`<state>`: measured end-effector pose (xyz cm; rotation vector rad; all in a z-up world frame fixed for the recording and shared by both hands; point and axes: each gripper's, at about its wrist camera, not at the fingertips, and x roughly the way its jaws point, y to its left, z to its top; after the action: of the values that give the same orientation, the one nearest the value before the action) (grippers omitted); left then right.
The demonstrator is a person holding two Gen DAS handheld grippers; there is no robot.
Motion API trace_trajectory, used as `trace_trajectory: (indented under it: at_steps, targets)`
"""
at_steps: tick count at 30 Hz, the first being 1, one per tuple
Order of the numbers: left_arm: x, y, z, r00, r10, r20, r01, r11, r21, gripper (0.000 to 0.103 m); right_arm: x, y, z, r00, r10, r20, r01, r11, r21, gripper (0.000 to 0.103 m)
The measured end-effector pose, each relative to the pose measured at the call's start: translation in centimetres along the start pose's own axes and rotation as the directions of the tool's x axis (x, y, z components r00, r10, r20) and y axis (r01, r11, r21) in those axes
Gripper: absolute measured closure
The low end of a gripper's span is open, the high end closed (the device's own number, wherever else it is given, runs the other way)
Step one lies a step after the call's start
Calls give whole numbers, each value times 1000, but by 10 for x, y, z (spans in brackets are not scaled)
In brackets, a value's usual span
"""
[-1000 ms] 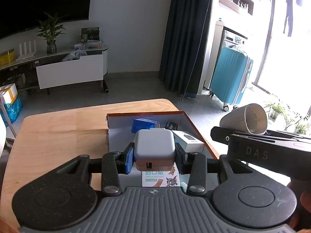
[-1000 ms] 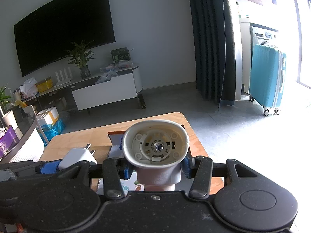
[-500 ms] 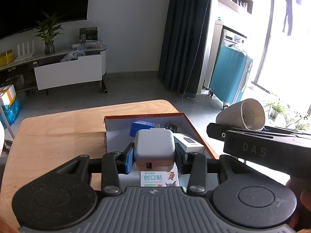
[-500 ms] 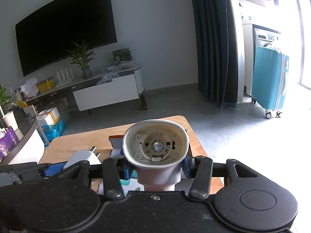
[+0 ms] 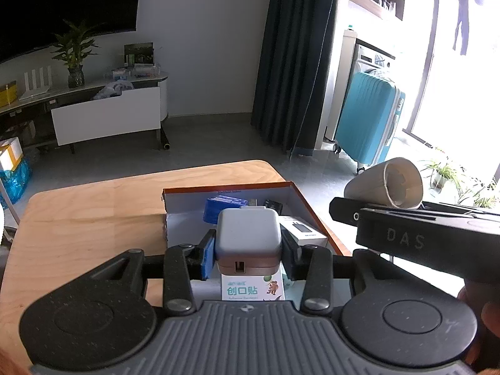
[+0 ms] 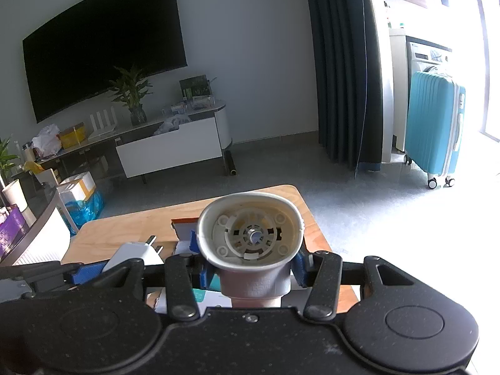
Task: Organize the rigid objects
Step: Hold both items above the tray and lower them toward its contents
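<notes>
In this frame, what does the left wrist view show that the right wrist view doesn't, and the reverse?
Left wrist only: the open box's contents, namely a blue pack, a white carton and a plaster packet.
Right wrist only: the charger's prongs and the cream part's hollow mouth with its hub.
Both: the left claw shut on the white charger, the right claw shut on the cream part, the wooden table and a blue suitcase.

I count one orange-rimmed cardboard box (image 5: 315, 215), one white plug adapter (image 5: 248, 234), one cream plastic funnel-shaped housing (image 6: 250, 237), one blue packet (image 5: 215, 209), two grippers.
</notes>
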<state>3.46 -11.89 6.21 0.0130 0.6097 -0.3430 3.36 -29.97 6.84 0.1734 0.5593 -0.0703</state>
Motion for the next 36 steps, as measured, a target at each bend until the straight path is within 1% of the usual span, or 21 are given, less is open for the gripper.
trace_trajectory:
  at_steps: [20,36]
  targets:
    - [16,-3,3,1000,-12,-25,12,1000,0,61,8,2,3,1000,-7,-13,7,1000,-1,45]
    - [26,-4,6,999,-21,-43,21,1000,1,61,18,2,6,999,-5,-39,5,1000,-6,45]
